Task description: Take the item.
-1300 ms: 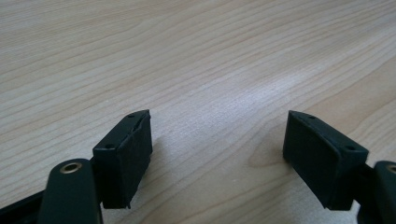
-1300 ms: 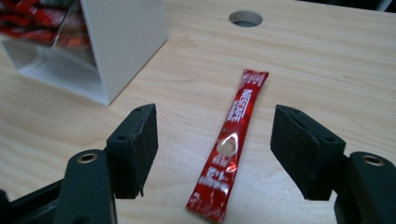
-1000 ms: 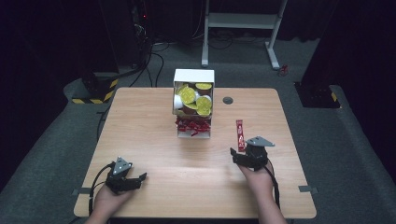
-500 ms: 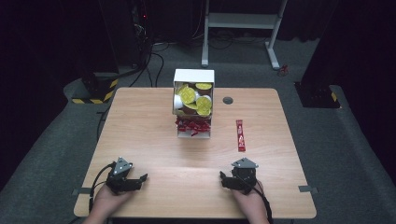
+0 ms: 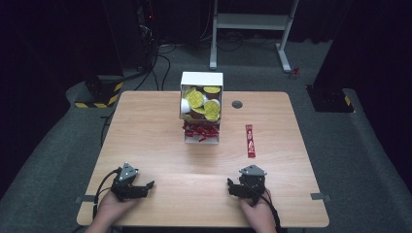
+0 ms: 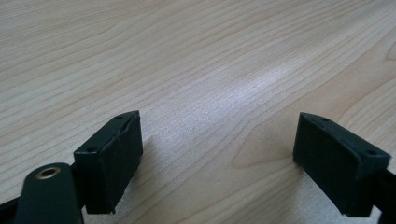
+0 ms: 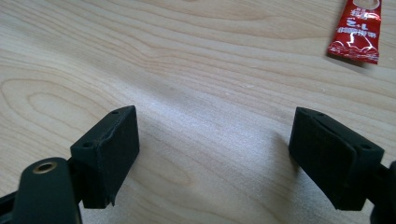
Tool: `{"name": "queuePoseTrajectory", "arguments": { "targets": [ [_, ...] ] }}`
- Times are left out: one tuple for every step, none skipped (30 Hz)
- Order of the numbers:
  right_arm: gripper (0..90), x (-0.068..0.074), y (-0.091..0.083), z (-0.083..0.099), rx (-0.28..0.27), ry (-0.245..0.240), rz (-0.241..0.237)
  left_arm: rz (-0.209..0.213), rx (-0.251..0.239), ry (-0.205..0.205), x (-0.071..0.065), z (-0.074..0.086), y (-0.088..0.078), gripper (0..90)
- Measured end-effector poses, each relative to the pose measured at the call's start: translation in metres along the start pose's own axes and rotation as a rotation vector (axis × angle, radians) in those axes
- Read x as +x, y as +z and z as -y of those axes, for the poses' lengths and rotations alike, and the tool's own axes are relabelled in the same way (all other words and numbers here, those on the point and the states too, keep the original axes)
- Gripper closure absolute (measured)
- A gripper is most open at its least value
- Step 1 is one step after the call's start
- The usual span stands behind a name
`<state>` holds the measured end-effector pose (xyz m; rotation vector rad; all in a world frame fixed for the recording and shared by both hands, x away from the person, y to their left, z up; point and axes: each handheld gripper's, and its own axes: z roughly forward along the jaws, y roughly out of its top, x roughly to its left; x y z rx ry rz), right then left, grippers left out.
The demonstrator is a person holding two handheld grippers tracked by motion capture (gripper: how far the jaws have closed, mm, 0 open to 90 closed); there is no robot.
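Red sachet (image 5: 250, 141): lies flat on the worktop (image 5: 155, 131), just right of the white dispenser box (image 5: 201, 108); its lower end shows at the top right of the right gripper view (image 7: 357, 32).
Right gripper (image 5: 241, 188): fingers (image 7: 107, 154) spread wide with bare wood between them, low over the worktop, nearer the person than the box and a little to its right; sachet well ahead of them.
Left gripper (image 5: 138, 188): fingers (image 6: 109, 158) spread wide, nothing between them, near the front edge, left of the box.
Hands: one behind each gripper at the front edge.
White dispenser box: at the worktop's far middle, yellow-lidded cups (image 5: 204, 101) above, red sachets (image 5: 200, 130) in its lower tray.
Round grommet (image 5: 237, 104): just right of the box.
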<state>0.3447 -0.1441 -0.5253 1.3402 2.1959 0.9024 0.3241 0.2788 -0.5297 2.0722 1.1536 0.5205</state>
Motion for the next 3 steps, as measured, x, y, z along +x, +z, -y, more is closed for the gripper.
{"name": "queuePoseTrajectory", "arguments": {
  "targets": [
    [15.9,0.0007,-0.0002,0.0003,0.0,0.007,0.003,0.001,0.001,-0.003,0.0,-0.0002,0.0002,15.8],
    [15.9,0.0008,-0.0002,0.0004,-0.001,0.005,0.005,0.001,-0.001,-0.005,-0.0001,-0.0003,0.0005,15.7],
    [15.5,0.0009,-0.0003,0.0005,0.0,0.007,0.006,0.001,-0.001,-0.004,0.0001,-0.0005,0.0007,15.7]
  ]
}}
